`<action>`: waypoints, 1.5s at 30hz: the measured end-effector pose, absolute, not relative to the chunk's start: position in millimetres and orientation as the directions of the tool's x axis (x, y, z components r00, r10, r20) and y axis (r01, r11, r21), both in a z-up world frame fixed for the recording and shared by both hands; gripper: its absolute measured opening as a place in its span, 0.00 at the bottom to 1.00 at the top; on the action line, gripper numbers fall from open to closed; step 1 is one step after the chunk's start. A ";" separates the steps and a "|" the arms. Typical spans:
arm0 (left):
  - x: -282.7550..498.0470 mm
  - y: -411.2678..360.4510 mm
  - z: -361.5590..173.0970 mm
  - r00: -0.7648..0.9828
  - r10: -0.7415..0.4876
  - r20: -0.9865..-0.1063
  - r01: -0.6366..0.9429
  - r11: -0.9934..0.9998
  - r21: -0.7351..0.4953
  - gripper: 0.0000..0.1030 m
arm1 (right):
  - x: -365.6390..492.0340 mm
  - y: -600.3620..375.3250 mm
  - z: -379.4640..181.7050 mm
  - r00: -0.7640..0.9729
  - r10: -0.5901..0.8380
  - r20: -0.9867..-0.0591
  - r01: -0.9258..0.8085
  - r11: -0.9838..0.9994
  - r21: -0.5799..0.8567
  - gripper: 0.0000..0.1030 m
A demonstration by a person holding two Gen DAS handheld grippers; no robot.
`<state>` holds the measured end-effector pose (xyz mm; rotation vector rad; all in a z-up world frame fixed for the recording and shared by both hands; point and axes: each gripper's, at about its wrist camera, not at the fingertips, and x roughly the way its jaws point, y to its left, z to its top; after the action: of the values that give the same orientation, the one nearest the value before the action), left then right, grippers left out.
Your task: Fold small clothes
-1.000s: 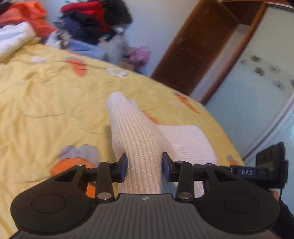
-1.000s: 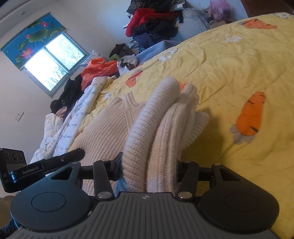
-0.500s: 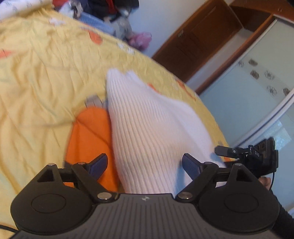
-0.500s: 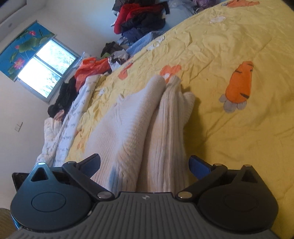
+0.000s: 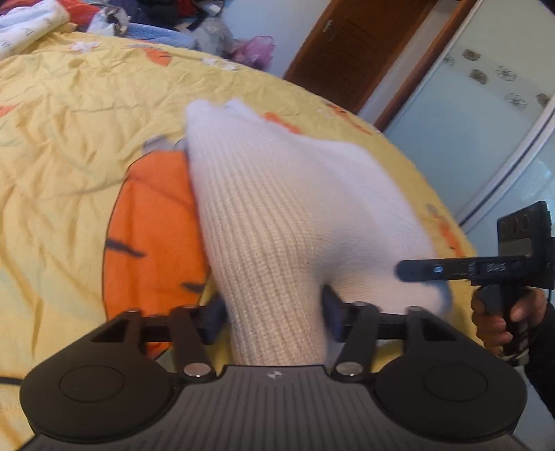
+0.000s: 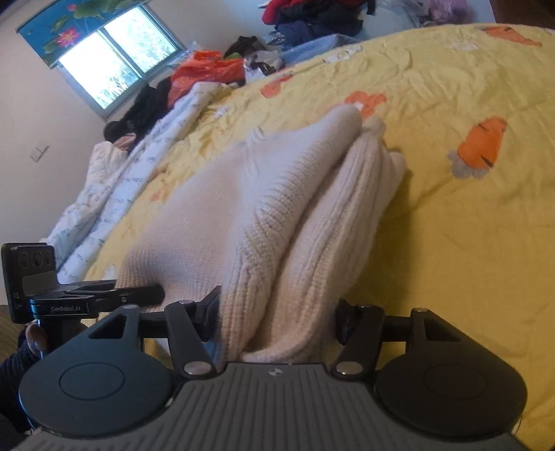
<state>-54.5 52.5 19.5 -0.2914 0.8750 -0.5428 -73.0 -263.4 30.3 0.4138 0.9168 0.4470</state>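
The left gripper (image 5: pixel 274 317) has its jaws around a bunched ribbed fold of the cream sweater (image 5: pixel 277 215); they have just been closing, and both pads appear to press the knit, so I judge it a grip. The right gripper (image 6: pixel 277 317) likewise has been closing on a thicker roll of the same sweater (image 6: pixel 277 208), its left pad touching the wool and its right pad close against it (the contact there is partly hidden by the fabric). The sweater lies on the yellow bed (image 5: pixel 69 121), already doubled into a stacked bundle with its far end resting on the cover and the near end raised between the two grippers. As a judgement, the fold is well advanced: layers are gathered and aligned, and what seems left is one more fold-over or a smoothing and setting down, after which other garments may wait. The left view shows the sweater overlapping an orange carrot print (image 5: pixel 152 243), a wooden door (image 5: pixel 347 52), and the person's hand (image 5: pixel 499 322) on the right tool's handle. The right view alone shows the separate layers of the bundle, a window (image 6: pixel 114 59), a white quilt (image 6: pixel 121 173) along the bed's edge and a clothes heap (image 6: pixel 312 17) beyond.
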 end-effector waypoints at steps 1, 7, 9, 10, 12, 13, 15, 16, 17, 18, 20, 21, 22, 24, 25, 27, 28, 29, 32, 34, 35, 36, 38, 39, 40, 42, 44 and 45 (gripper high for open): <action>-56.6 55.9 22.9 0.522 -0.568 -0.636 0.330 0.822 -0.464 0.62 | -73.0 -268.6 22.2 0.536 0.533 -0.655 -0.155 0.825 0.544 0.81; -89.9 77.0 94.9 0.766 -0.429 -0.479 0.380 0.903 -0.200 0.79 | -79.8 -318.6 53.5 0.721 0.481 -0.499 -0.037 0.746 0.665 0.80; -89.5 61.0 109.7 0.828 -0.373 -0.418 0.381 0.922 -0.068 0.80 | -64.8 -325.1 66.7 0.752 0.455 -0.477 -0.033 0.749 0.662 0.77; -85.6 48.4 111.9 0.838 -0.368 -0.404 0.395 0.918 -0.015 0.80 | -54.1 -322.7 69.5 0.742 0.472 -0.477 -0.049 0.747 0.663 0.74; -77.1 21.8 106.6 0.824 -0.386 -0.414 0.441 0.896 0.043 0.80 | -26.7 -308.6 69.8 0.704 0.518 -0.486 -0.095 0.747 0.658 0.73; -70.2 8.0 98.1 0.803 -0.406 -0.437 0.472 0.880 0.049 0.80 | -12.5 -299.1 67.0 0.681 0.524 -0.511 -0.100 0.758 0.644 0.74; -57.2 -15.4 77.9 0.755 -0.412 -0.511 0.508 0.859 0.058 0.80 | 11.7 -285.2 56.1 0.651 0.489 -0.581 -0.059 0.795 0.603 0.70; -51.8 -26.0 67.1 0.732 -0.406 -0.548 0.521 0.851 0.065 0.80 | 20.1 -280.1 50.1 0.635 0.486 -0.600 -0.047 0.800 0.598 0.57; -48.6 -32.5 60.9 0.723 -0.405 -0.559 0.525 0.849 0.065 0.81 | 24.4 -272.6 46.4 0.630 0.485 -0.607 -0.061 0.809 0.584 0.51; -46.7 -37.8 56.9 0.731 -0.405 -0.550 0.522 0.850 0.068 0.81 | 26.0 -266.0 45.4 0.633 0.469 -0.616 -0.081 0.832 0.549 0.28; -37.9 -48.9 58.6 0.712 -0.412 -0.570 0.534 0.843 0.058 0.81 | 28.7 -259.1 50.1 0.636 0.453 -0.625 -0.126 0.860 0.495 0.18; -32.2 -53.4 59.9 0.698 -0.417 -0.582 0.544 0.838 0.052 0.81 | 29.3 -257.3 57.0 0.645 0.442 -0.623 -0.144 0.872 0.469 0.17; -28.4 -57.6 60.6 0.687 -0.424 -0.590 0.553 0.832 0.047 0.81 | 29.5 -258.4 65.7 0.659 0.437 -0.612 -0.158 0.876 0.456 0.16; -22.5 -67.6 53.4 0.677 -0.423 -0.603 0.563 0.825 0.054 0.81 | 32.3 -269.0 74.7 0.684 0.417 -0.599 -0.144 0.882 0.450 0.16; -23.0 -73.3 47.7 0.687 -0.410 -0.601 0.564 0.821 0.085 0.82 | 35.0 -273.9 68.8 0.677 0.404 -0.615 -0.126 0.887 0.444 0.15; -28.7 -82.1 41.2 0.714 -0.387 -0.583 0.561 0.814 0.147 0.83 | 42.2 -278.8 39.9 0.642 0.340 -0.687 -0.069 0.918 0.390 0.13; -30.0 -81.3 42.3 0.716 -0.386 -0.582 0.556 0.820 0.140 0.83 | 38.2 -282.0 32.5 0.661 0.356 -0.660 -0.069 0.906 0.419 0.14; -31.6 -77.8 45.5 0.714 -0.390 -0.581 0.551 0.826 0.123 0.83 | 35.7 -284.7 31.9 0.670 0.364 -0.647 -0.053 0.893 0.447 0.15; -45.3 -54.2 65.8 0.711 -0.438 -0.549 0.553 0.832 0.052 0.84 | 24.7 -284.1 39.8 0.692 0.351 -0.631 -0.013 0.880 0.475 0.34; -64.6 -34.9 80.7 0.755 -0.438 -0.488 0.532 0.844 0.065 0.84 | 4.8 -281.3 56.5 0.726 0.327 -0.605 -0.016 0.887 0.461 0.38; -72.2 -27.5 84.0 0.769 -0.432 -0.472 0.527 0.845 0.086 0.84 | -7.5 -280.5 64.2 0.739 0.340 -0.582 -0.033 0.881 0.473 0.41; -77.7 -21.5 84.6 0.773 -0.428 -0.469 0.530 0.842 0.104 0.84 | -18.9 -279.7 69.3 0.736 0.373 -0.565 -0.056 0.865 0.498 0.52; -81.7 -16.0 78.2 0.769 -0.407 -0.493 0.530 0.837 0.137 0.84 | -39.4 -274.2 71.4 0.709 0.422 -0.565 -0.100 0.854 0.511 0.66; -82.2 -15.6 73.2 0.764 -0.401 -0.505 0.532 0.834 0.143 0.84 | -47.0 -270.7 69.9 0.696 0.418 -0.584 -0.103 0.863 0.495 0.67; -82.0 -16.8 68.0 0.752 -0.406 -0.519 0.543 0.828 0.140 0.84 | -52.1 -268.2 67.0 0.684 0.410 -0.604 -0.097 0.871 0.481 0.67; -81.6 -25.4 59.4 0.723 -0.432 -0.539 0.576 0.808 0.126 0.84 | -60.0 -264.3 60.4 0.671 0.413 -0.617 -0.102 0.875 0.474 0.66; -82.4 -38.9 50.9 0.724 -0.431 -0.538 0.585 0.797 0.149 0.84 | -60.5 -261.4 54.5 0.664 0.420 -0.619 -0.106 0.872 0.478 0.50; -79.0 -46.1 46.6 0.734 -0.414 -0.539 0.575 0.801 0.167 0.84 | -61.1 -258.7 53.2 0.656 0.436 -0.616 -0.124 0.867 0.482 0.24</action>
<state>-79.0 -46.1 46.6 0.3362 0.5057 -0.5546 -61.1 -258.7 53.2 0.4233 0.7975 0.3283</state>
